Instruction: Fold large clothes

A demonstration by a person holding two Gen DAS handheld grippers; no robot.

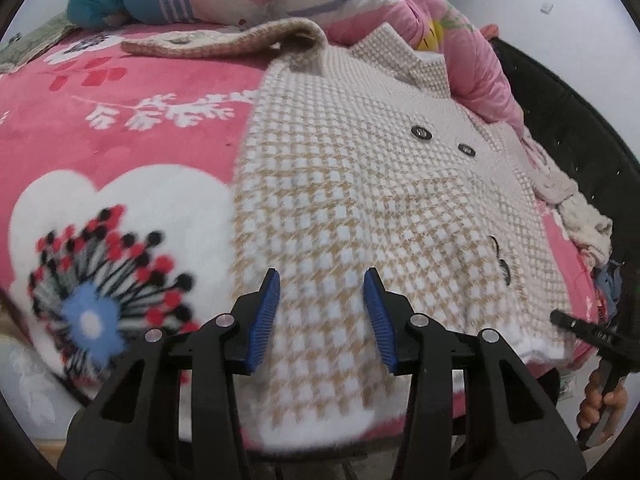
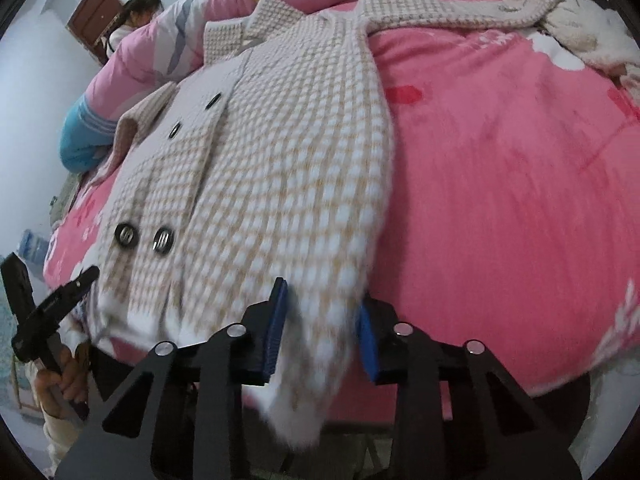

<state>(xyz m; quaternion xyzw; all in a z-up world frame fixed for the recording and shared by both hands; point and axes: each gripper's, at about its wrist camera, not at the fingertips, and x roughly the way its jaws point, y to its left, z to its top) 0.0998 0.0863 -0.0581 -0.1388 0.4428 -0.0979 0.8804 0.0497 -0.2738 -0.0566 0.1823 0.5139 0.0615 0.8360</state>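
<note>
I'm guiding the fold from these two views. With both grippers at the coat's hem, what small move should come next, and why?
Probably lift the hem a little and start carrying it toward the collar. The coat lies flat, buttoned, on the bed. The right gripper has the hem corner between its pads; the left gripper straddles the hem, though its grip is unclear, so check that first.
</note>
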